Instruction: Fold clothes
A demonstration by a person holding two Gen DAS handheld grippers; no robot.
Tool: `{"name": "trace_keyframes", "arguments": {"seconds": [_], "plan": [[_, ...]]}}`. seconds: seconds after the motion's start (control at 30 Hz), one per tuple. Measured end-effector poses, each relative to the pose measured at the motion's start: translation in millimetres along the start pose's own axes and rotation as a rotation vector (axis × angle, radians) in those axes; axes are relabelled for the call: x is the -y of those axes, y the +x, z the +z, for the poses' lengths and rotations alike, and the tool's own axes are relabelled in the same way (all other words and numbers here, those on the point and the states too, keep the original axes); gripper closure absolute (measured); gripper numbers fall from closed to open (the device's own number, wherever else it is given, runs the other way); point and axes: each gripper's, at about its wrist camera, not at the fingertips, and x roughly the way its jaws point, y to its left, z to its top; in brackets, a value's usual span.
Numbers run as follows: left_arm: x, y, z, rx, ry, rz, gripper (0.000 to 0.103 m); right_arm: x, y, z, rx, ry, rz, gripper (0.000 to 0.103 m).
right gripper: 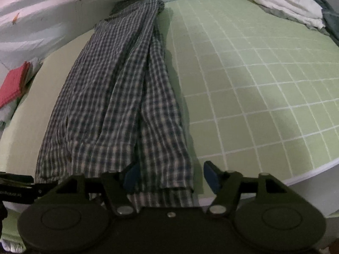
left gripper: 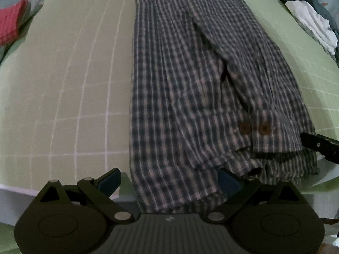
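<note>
Hovering over the checked shirt lengthwise on the green grid mat, my left gripper and right gripper gape, gripping nothing; its hem hides behind my housings.

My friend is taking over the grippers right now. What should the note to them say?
Left gripper: open, holding nothing, poised over the near hem of the checked shirt.
Right gripper: open, nothing gripped; the shirt's near right edge lies between its fingers.
Shirt: on the green gridded mat, already folded lengthwise into a long narrow strip, with the buttoned cuff lying on top near the hem.
Nearby: a red cloth at the left, a white garment at the far right.
Left to do: probably grip both near corners and fold the strip up toward the collar end.
</note>
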Motion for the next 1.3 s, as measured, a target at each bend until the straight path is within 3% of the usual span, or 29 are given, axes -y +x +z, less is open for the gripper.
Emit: {"name": "trace_keyframes", "arguments": {"seconds": [0.07, 0.13, 0.2, 0.3, 0.37, 0.43, 0.6, 1.03, 1.3], "plan": [[0.0, 1.3, -3.2, -0.004, -0.009, -0.008, 0.009, -0.3, 0.1, -1.4, -0.012, -0.033, 0.013, 0.044], [3.0, 0.6, -5.7, 0.001, 0.006, 0.0, 0.014, -0.5, -0.6, -3.8, -0.021, -0.057, 0.03, 0.061], [8.9, -0.1, -8.3, 0.002, 0.039, 0.027, 0.023, -0.9, -0.2, -5.4, -0.026, -0.065, 0.041, 0.085], [18.2, -2.8, -11.2, 0.011, 0.1, 0.069, 0.046, 0.0, -1.0, -5.1, -0.027, -0.046, 0.067, 0.095], [20.1, -6.9, -10.9, 0.02, 0.111, 0.074, 0.074, -0.8, -4.0, -3.3, -0.022, -0.045, 0.079, 0.097], [19.8, -9.7, -9.5, 0.025, 0.112, 0.088, 0.089, -2.0, -7.0, -1.6, -0.013, -0.048, 0.089, 0.098], [11.0, -22.0, -0.2, 0.043, 0.041, 0.05, 0.095, -3.5, -16.6, 7.7, 0.023, -0.021, 0.133, 0.099], [2.1, -62.1, 32.3, 0.228, 0.032, 0.048, 0.1, -0.1, -30.8, 49.2, 0.129, 0.122, 0.283, 0.099], [-17.0, -46.2, 55.9, 0.218, -0.044, 0.016, 0.099, -4.1, -24.3, 71.7, 0.143, 0.121, 0.295, 0.099]]}}
